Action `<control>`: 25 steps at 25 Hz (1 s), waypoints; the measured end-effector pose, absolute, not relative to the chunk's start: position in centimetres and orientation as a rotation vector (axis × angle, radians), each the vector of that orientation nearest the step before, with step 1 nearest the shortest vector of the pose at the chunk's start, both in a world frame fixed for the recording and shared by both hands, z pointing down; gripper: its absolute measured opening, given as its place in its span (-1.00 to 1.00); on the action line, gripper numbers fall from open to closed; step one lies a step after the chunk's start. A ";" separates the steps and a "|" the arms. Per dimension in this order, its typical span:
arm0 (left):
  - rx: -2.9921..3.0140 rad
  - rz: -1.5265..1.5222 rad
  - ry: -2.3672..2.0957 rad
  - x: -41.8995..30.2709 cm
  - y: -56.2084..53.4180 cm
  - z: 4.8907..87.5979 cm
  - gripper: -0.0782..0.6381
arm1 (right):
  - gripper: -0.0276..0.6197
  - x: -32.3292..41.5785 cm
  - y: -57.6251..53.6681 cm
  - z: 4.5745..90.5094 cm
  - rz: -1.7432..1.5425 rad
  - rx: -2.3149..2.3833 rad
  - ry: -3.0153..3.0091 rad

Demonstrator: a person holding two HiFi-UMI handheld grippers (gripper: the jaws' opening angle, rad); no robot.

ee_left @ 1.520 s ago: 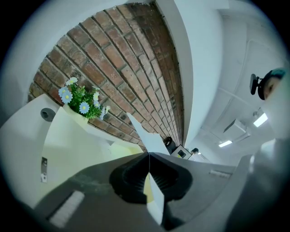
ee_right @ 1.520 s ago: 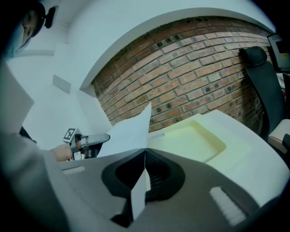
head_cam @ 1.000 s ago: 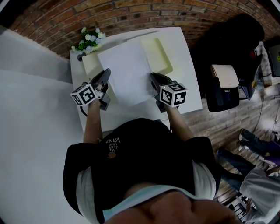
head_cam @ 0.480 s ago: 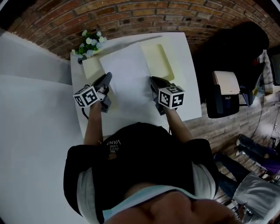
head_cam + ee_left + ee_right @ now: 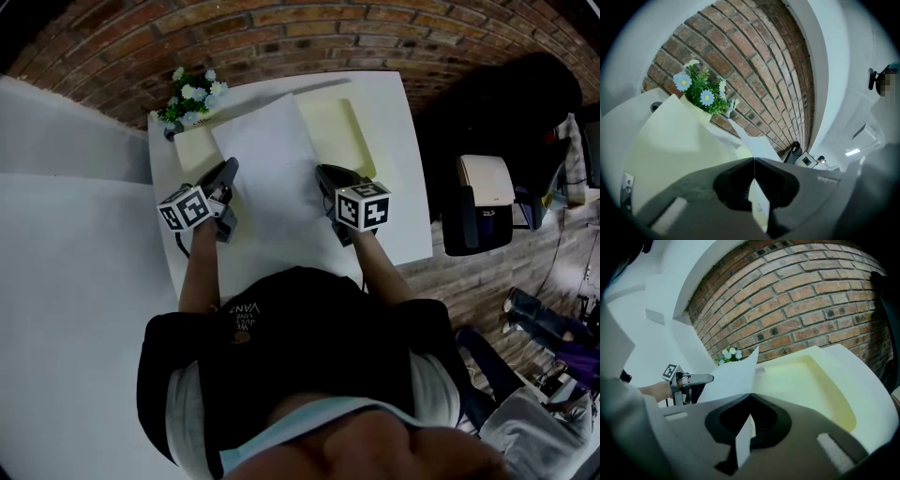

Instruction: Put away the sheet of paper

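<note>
While the left tongs and right tongs stayed clamped on its near side edges, the sheet of paper sank lower over the counter, overlapping the pale yellow tray; set-down judged close.

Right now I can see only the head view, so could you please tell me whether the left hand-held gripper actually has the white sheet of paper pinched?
Observer: Yes. The left gripper view shows the left hand-held gripper shut on the edge of the white sheet of paper, which passes between its jaws.
Operator: Thank you. Is the other side gripped too?
Observer: It is. The right hand-held gripper is shut on the opposite edge, with the sheet rising ahead of it and the pale yellow tray lying beyond its jaws.
</note>
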State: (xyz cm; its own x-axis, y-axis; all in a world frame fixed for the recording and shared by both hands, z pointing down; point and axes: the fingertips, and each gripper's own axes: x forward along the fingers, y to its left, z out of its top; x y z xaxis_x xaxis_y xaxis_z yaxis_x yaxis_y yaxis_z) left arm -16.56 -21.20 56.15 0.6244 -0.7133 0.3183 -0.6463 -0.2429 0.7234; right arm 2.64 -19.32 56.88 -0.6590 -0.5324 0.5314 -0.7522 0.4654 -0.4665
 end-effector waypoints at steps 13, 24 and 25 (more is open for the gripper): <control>1.934 -0.053 -1.080 -16.6 -22.2 58.0 -0.78 | -0.91 2.2 -20.1 58.8 0.989 1.063 -2.314; 1.922 -0.029 -1.076 -16.3 -22.5 58.9 -0.78 | -0.91 2.5 -20.2 59.4 0.958 1.072 -2.267; 1.917 -0.023 -1.083 -16.4 -22.5 59.1 -0.78 | -0.90 2.6 -20.3 59.4 0.953 1.078 -2.265</control>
